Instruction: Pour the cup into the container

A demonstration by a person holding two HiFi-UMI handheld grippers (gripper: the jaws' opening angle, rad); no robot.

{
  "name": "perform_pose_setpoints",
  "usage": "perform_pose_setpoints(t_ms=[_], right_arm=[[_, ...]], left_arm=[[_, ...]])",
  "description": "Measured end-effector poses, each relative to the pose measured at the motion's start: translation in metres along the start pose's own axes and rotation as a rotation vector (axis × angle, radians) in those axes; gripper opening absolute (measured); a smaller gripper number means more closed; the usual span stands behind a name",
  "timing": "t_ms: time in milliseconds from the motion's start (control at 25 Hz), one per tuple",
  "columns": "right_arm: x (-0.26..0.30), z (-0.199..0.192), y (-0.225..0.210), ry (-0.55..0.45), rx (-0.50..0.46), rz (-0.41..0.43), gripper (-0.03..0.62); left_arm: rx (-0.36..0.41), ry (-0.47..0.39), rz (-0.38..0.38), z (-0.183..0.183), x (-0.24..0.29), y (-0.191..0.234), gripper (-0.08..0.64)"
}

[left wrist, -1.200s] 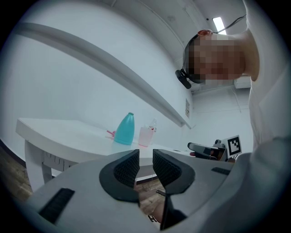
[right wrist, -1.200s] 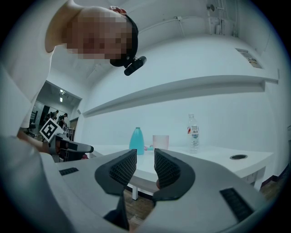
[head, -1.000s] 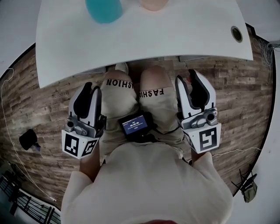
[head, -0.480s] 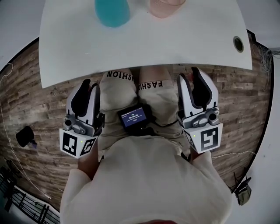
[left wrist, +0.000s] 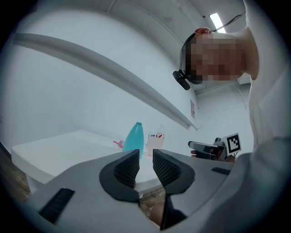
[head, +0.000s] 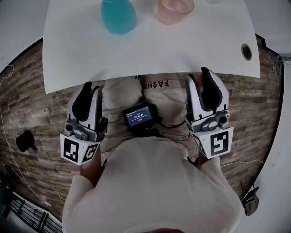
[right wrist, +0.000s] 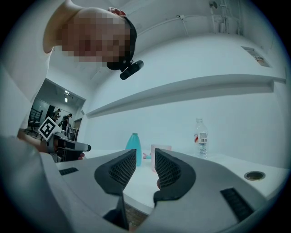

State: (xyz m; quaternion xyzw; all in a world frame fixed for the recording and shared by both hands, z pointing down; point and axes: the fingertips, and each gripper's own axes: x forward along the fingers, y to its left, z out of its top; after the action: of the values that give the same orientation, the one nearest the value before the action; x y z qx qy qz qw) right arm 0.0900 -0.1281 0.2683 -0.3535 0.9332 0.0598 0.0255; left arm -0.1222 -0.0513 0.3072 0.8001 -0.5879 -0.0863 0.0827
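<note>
Your left claw (head: 91,87) is closed down to a thin slit. In the left gripper view the two ribbed pads (left wrist: 127,167) stand just apart and only the background shows through the gap. It holds nothing and touches nothing.

Your right claw (head: 201,75) is the same. Its pads (right wrist: 166,170) are drawn nearly together with a narrow empty gap between them, and nothing is gripped.

You hold both claws level over your lap, one outside each knee, with their tips at the near edge of the white worktop (head: 150,50) and pointing toward it. A small device with a lit screen (head: 138,117) sits on your lap between them.

The pink cup (head: 175,10) stands upright toward the far side of the worktop, well apart from both claws. The teal bottle (head: 118,16) stands just beside it on its left. The top edge of the head view cuts off part of both.

In the right gripper view a clear water bottle (right wrist: 200,139) stands further along the worktop to the right of the cup. A round hole (head: 246,51) sits in the worktop's right corner.
</note>
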Motion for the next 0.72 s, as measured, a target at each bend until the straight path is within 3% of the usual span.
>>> perform_pose_setpoints(t_ms=[720], right_arm=[[0.012,0.014,-0.017,0.013,-0.008,0.015,0.121]], left_arm=[[0.020,-0.001,0.028,0.021,0.014,0.004,0.101]])
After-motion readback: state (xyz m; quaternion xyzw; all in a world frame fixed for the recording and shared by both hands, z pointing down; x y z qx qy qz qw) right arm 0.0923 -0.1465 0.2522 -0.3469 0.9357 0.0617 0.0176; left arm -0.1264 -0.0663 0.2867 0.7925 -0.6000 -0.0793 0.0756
